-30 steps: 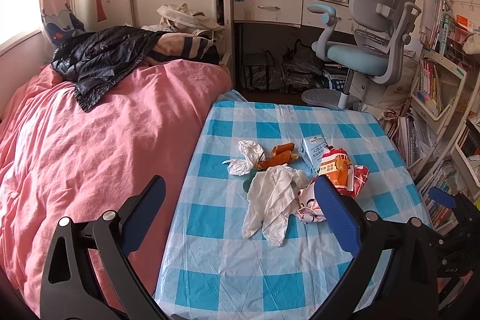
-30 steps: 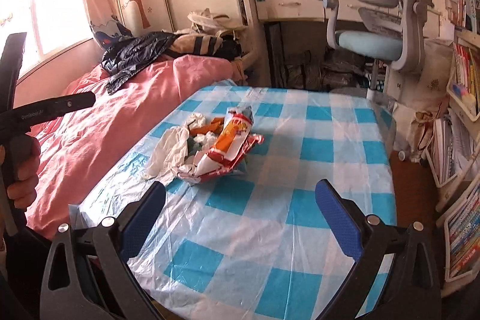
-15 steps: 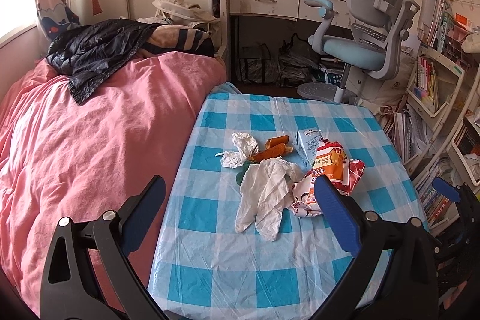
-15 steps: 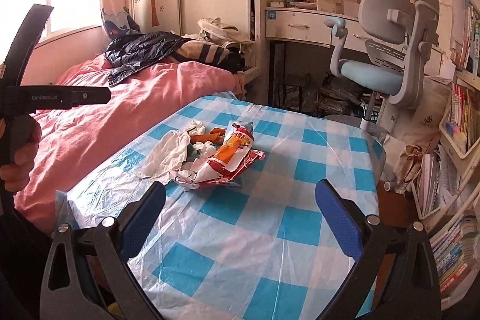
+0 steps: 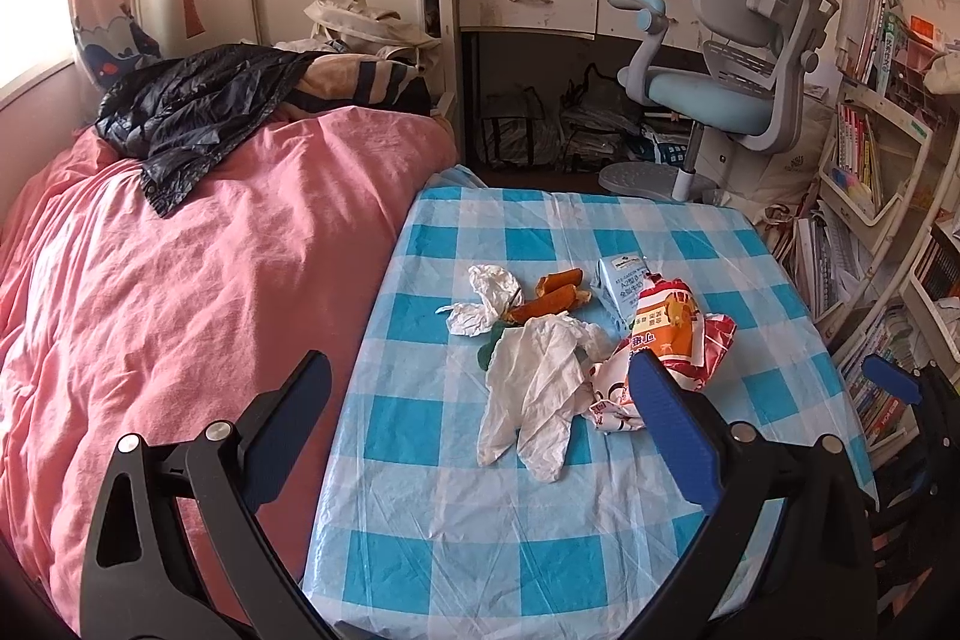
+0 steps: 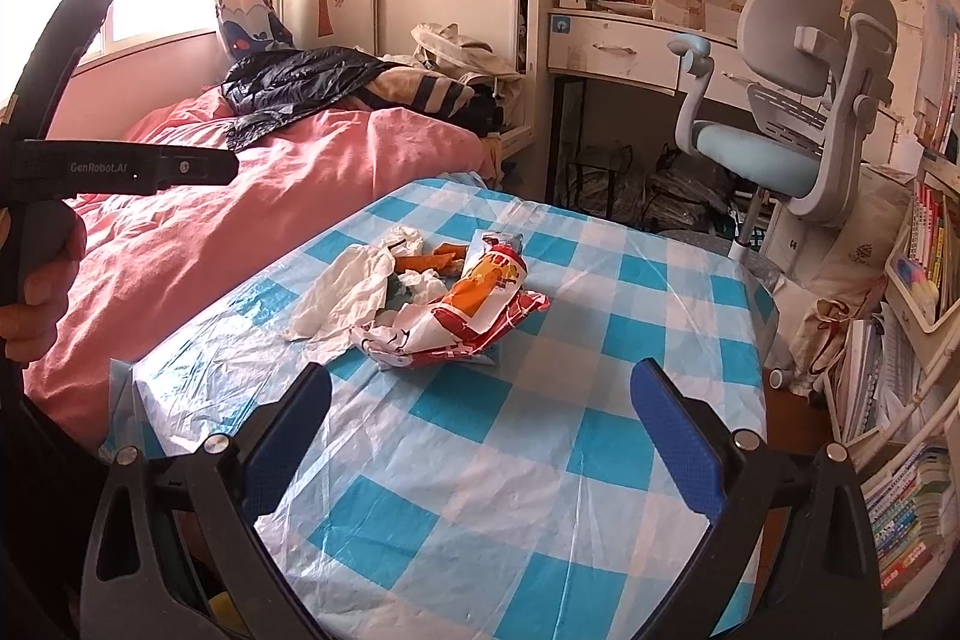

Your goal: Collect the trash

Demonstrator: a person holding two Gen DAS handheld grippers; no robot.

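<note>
Since a second ago both cameras have drawn back and risen a little, so the heap of trash sits lower and further from the fingers in each view, while nothing on the table itself has shifted. The left gripper (image 5: 480, 418) hovers over the near edge of the table (image 5: 540, 568), its blue-padded fingers spread wide with nothing between them. The right gripper (image 6: 480, 430) hangs the same way, jaws wide apart and empty, above the checked blue-and-white cloth.

The trash lies in one loose cluster near the middle of the table: a white disposable glove (image 5: 534, 388) nearest the left gripper, a red-and-orange snack wrapper (image 5: 672, 334) touching its right side, a small blue carton (image 5: 621, 289) just behind the wrapper, orange peel pieces (image 5: 552, 295) and a crumpled white tissue (image 5: 483, 298) on the far side (the small green scrap under the glove is too hidden to identify).

A pink bed (image 5: 180, 292) runs along the table's left side, and a grey office chair (image 5: 732, 58) stands beyond it.
</note>
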